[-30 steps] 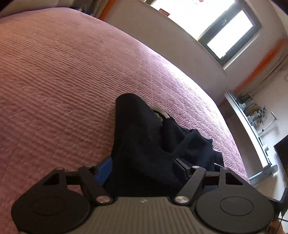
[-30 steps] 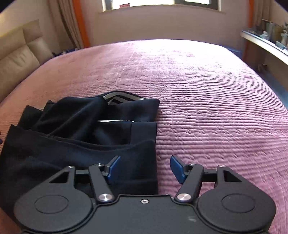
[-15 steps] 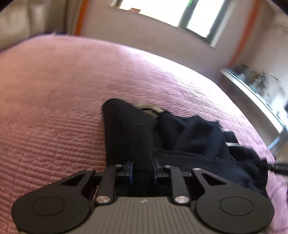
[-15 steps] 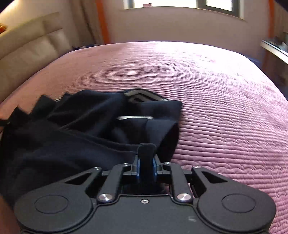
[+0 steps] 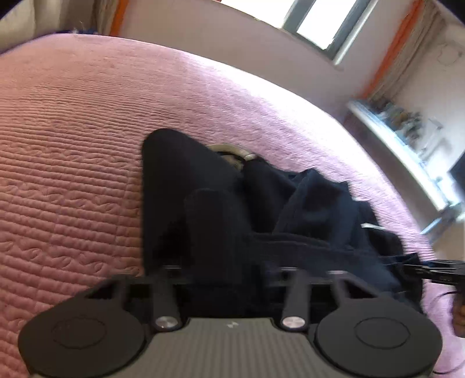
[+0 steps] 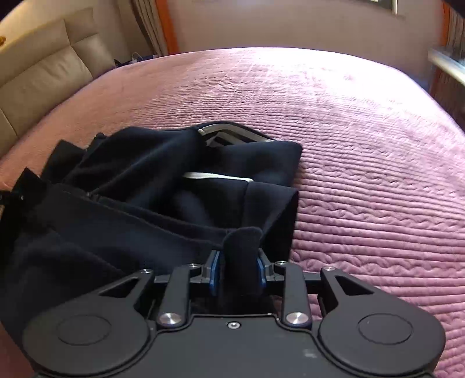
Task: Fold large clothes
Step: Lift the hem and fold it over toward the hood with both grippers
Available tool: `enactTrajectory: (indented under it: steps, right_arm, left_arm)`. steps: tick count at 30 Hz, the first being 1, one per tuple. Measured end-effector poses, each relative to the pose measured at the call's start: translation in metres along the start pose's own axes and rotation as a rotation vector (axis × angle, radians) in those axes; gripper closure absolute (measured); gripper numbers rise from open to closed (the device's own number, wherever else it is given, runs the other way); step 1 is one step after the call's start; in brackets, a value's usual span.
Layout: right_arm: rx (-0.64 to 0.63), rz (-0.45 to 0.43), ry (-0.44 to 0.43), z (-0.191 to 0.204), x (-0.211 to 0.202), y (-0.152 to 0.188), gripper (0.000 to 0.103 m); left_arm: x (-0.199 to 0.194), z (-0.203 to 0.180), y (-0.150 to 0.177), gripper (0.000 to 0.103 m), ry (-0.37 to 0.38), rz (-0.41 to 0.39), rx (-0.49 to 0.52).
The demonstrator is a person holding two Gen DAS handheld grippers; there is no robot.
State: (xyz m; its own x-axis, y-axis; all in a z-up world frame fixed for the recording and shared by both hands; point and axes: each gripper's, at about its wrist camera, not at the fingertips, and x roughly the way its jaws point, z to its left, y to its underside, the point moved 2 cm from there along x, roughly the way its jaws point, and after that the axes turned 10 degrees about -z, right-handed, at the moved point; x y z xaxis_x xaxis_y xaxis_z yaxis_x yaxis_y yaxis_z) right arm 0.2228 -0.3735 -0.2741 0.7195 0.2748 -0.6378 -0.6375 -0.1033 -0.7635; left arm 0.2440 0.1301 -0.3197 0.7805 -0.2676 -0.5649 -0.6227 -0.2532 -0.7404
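Note:
A dark navy garment [image 5: 203, 180] lies crumpled on the pink quilted bed cover [image 5: 72, 145]. My left gripper [image 5: 225, 273] is shut on a raised fold at its near edge, and the cloth hides the pads. In the right wrist view the same garment [image 6: 139, 186] spreads left, with white trim [image 6: 218, 176] showing in its folds. My right gripper [image 6: 239, 272] is shut on an upright tuck of the near hem, and its blue pads [image 6: 214, 272] press both sides. The right gripper's tip [image 5: 436, 269] shows at the left view's right edge, at the garment's other end.
The bed cover [image 6: 363, 145] runs far and right of the garment. A beige padded headboard [image 6: 43, 72] stands at the left. A window [image 5: 316, 26] and wall lie beyond the bed. A cluttered shelf [image 5: 401, 125] runs along the right side.
Both grippers went from wide open to shut, each pinching a fold of the garment's near edge. The left view swung and moved over the cloth, and the hem now bunches up between the jaws.

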Motion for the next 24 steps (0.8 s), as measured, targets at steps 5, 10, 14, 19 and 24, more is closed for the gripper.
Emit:
enactTrajectory:
  steps: [5,10,14,19,24]
  right_arm:
    - [-0.207,-0.128,0.124,0.041,-0.043,0.011,0.092]
    - [-0.346,-0.277,0.254,0.065,-0.075,-0.003,0.092]
    - [-0.377,-0.375,0.273,0.060,-0.068,-0.042,0.092]
    - [-0.359,-0.473,0.303,0.036,0.001,-0.104,0.092]
    - [-0.267,-0.368,0.290,0.015,0.100,-0.121,0.092]
  left_arm:
    - [-0.035,-0.014,-0.006,0.090,0.016,-0.103,0.013]
    - [-0.071,-0.033,-0.031,0.091,0.072,-0.214,0.020]
    - [-0.066,-0.031,-0.067,0.091,0.091,-0.301,-0.013]
    - [-0.013,-0.016,-0.117,0.091,0.035,-0.368,0.013]
    - [0.077,0.002,-0.128,0.091,-0.106,-0.310,0.024]
